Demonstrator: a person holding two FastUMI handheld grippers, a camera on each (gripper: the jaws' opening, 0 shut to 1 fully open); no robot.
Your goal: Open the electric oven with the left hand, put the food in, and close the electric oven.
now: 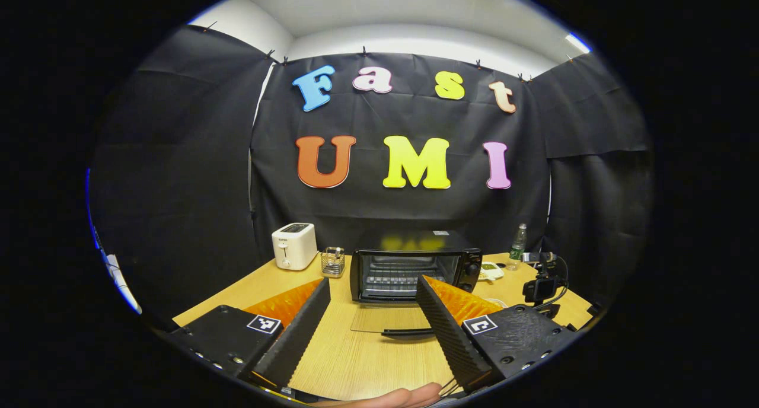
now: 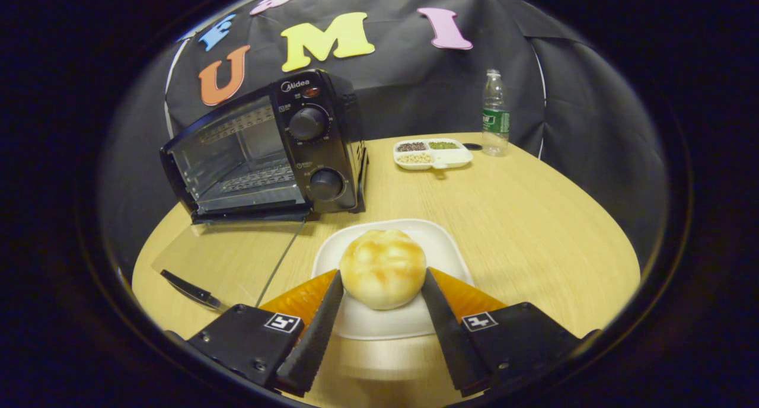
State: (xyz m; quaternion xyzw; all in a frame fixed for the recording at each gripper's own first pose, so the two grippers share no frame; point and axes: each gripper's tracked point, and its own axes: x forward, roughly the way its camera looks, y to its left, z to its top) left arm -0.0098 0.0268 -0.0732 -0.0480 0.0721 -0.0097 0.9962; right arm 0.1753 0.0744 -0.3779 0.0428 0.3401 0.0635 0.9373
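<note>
With the oven (image 2: 261, 153) door (image 2: 231, 251) lying flat open, our right gripper (image 2: 382, 289) closes on the bun (image 2: 382, 276) on its plate (image 2: 442, 242) for loading; the left gripper (image 1: 373, 313) waits wide, empty, before the door (image 1: 385, 319).

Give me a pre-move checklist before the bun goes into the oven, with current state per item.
1. Oven door fully down, flat on the table: ok.
2. Oven cavity free, rack bare: ok.
3. Right gripper fingers on both sides of the bun: ok; firm pressure: cannot tell.
4. Bun lifted off the white plate: not ok, it sits on the plate.
5. Left gripper open, holding nothing, back from the door: ok.
6. Path from plate to oven mouth free of the tray of beans and bottle: ok.
</note>
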